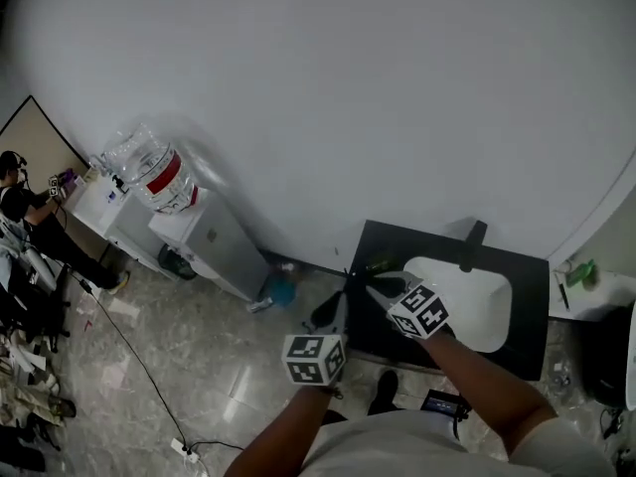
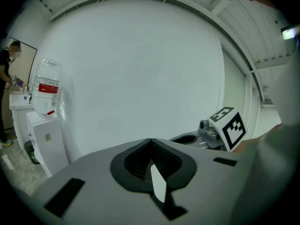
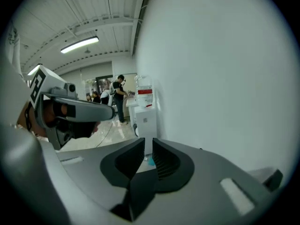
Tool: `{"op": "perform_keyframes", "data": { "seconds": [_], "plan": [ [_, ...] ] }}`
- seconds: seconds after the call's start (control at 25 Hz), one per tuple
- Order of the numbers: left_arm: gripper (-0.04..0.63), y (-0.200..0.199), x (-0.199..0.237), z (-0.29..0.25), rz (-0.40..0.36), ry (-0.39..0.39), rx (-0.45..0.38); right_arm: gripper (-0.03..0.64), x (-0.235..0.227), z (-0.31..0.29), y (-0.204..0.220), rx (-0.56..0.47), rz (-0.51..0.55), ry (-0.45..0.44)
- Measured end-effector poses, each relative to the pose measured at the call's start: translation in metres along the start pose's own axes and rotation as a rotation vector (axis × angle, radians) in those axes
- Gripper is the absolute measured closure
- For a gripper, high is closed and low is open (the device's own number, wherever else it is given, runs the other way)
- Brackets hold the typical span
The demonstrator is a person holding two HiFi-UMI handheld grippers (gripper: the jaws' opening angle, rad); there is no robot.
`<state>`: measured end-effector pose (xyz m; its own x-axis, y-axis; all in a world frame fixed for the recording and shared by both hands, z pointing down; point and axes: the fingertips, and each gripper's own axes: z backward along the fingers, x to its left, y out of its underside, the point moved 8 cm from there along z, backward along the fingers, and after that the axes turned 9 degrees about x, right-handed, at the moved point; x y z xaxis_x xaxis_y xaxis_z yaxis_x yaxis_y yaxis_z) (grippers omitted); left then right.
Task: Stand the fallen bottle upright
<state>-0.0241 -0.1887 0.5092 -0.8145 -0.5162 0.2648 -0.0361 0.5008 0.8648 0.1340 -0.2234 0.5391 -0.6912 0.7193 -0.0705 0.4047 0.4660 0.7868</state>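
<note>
With the left gripper (image 2: 150, 140) closed on nothing and the right gripper (image 3: 148, 142) only a narrow, empty slit apart, the small green bottle (image 1: 381, 263) lying at the far corner of the black bench (image 1: 527, 301) could be knocked off unless 1 gripper widens first.

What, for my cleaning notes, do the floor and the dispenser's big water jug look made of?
Floor: probably polished stone or stone-look tile; it is mottled and veined, with glossy reflections. Water jug: likely clear plastic; it has see-through walls with glare and a red label band.
</note>
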Motion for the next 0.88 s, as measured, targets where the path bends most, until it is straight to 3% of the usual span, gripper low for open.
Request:
{"op": "perform_keyframes", "data": {
  "seconds": [0.36,0.64,0.88],
  "plan": [
    [0.589,0.001,0.069,-0.048,0.067,-0.047,0.068,0.538,-0.053,-0.131,0.002,0.434,0.334,-0.222],
    [0.588,0.002,0.101,-0.077,0.093,-0.045,0.116,0.508,-0.076,-0.212,0.04,0.725,0.752,-0.258],
    [0.588,0.007,0.131,-0.099,0.115,-0.059,0.165,0.494,-0.095,-0.268,0.064,0.836,0.839,-0.34]
  ]
}}
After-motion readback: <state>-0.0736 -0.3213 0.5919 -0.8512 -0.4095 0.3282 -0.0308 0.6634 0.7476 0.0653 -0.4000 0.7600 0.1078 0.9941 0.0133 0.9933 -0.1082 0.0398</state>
